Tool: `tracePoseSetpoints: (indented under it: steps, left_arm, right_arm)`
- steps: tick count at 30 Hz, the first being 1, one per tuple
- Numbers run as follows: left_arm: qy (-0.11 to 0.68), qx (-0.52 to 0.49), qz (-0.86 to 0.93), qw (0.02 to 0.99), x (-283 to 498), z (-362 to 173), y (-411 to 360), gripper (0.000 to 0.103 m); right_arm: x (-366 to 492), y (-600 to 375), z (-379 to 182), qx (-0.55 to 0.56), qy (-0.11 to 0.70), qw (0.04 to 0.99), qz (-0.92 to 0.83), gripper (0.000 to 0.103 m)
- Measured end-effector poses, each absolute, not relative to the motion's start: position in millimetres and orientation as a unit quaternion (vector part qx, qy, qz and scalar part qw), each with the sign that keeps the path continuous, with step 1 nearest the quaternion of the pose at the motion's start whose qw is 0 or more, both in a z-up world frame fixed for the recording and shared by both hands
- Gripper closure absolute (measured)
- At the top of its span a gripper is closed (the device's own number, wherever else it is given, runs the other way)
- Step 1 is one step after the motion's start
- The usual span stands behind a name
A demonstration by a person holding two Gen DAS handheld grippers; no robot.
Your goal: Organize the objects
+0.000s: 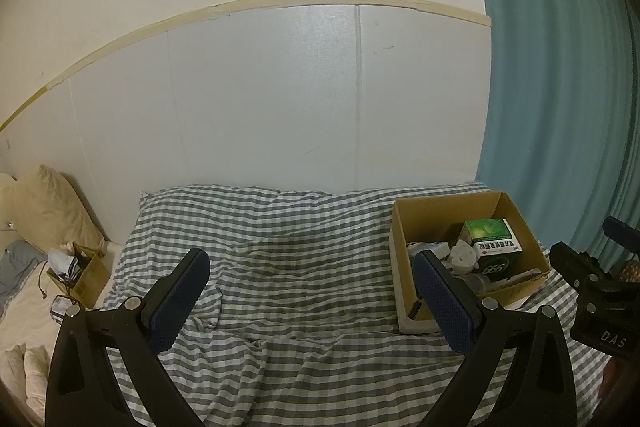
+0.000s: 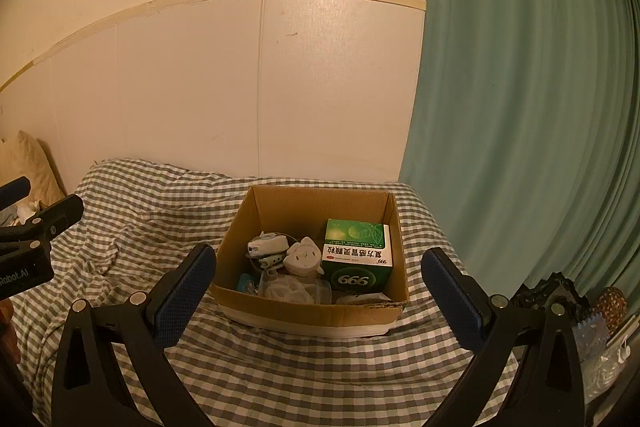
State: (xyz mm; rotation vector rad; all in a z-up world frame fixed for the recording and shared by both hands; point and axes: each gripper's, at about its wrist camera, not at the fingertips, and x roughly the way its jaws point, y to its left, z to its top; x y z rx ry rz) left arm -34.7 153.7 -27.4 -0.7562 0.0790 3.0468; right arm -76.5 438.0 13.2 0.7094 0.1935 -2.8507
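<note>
An open cardboard box [image 2: 304,311] sits on a grey checked bedcover [image 2: 132,227]. It holds a green "999" medicine carton [image 2: 356,255], a white plug adapter [image 2: 304,257], a clear plastic tub [image 2: 296,291] and other small items. My right gripper [image 2: 320,291] is open and empty, hovering in front of the box, its fingers either side of the near wall. My left gripper [image 1: 312,291] is open and empty above the bare bedcover [image 1: 280,267], left of the box [image 1: 404,239]. The carton also shows in the left wrist view [image 1: 494,247].
A teal curtain [image 2: 520,107] hangs at the right. A white panelled wall [image 1: 260,99] runs behind the bed. A cream pillow [image 1: 52,207] and a small cardboard box of clutter [image 1: 80,271] lie at the left. A pineapple [image 2: 610,305] and bags sit at far right.
</note>
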Motion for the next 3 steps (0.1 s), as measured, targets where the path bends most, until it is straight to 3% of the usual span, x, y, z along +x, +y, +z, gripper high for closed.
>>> tracePoseSetpoints:
  steps: [3]
  left_arm:
    - [0.026,-0.241,0.97,0.001,-35.3,-27.3,153.9,0.0]
  right_arm:
    - [-77.0,438.3,12.9,0.24,0.065,0.098,-0.964,0.0]
